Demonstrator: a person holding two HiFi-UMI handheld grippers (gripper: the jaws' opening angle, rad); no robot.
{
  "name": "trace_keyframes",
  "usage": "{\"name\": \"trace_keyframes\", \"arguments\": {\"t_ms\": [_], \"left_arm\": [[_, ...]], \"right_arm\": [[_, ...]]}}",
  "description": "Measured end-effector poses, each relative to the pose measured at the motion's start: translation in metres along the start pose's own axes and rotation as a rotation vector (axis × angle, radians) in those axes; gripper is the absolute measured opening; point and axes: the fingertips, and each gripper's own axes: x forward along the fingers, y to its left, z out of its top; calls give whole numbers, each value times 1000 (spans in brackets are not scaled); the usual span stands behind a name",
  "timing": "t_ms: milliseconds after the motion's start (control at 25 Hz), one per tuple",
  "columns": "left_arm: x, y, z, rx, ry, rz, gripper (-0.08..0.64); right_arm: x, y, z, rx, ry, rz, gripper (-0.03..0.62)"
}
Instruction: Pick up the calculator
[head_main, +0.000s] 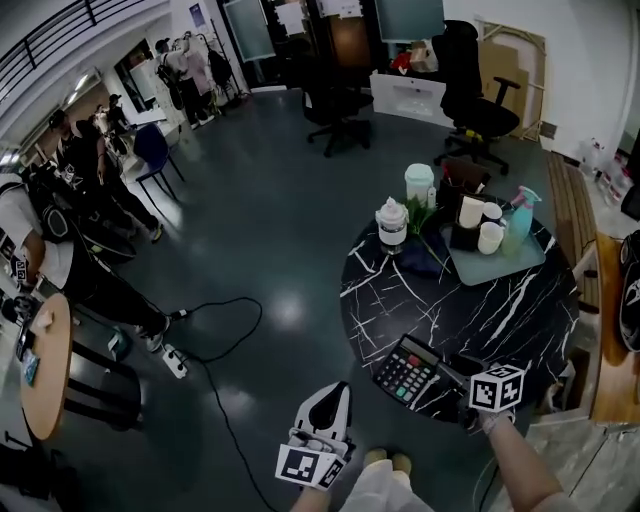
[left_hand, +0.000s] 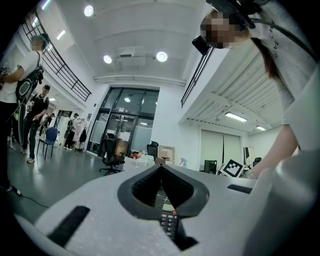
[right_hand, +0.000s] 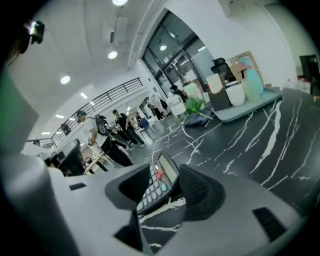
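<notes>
Two tools show in the head view. The right tool (head_main: 448, 376) reaches onto the near edge of the round black, white-veined surface (head_main: 510, 310). Its jaws stand apart around the calculator (head_main: 407, 368). In the right gripper view the calculator (right_hand: 159, 181) lies between the two pads, tilted across the gap, close to one pad and clear of the other; it is not gripped. The calculator rests on the surface at its near rim, keys up. The left tool (head_main: 338, 392) hangs off the surface over the floor, jaws closed tip to tip with nothing held. At the far side sits a pale tray (head_main: 470, 272) bearing cups and a spray bottle (head_main: 521, 218).
</notes>
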Motion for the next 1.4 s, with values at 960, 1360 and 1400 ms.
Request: {"name": "trace_keyframes", "arguments": {"t_ms": [960,1360,1400], "left_arm": [[10,34,-112,-91,121,28,8],[8,38,-104,-76,110,46,8],[7,38,-104,-75,111,48,8]], "right_arm": [[67,-17,-34,238,321,170,104],[55,-7,-28,326,222,306,56],[54,-5,-27,349,206,317,55]]}}
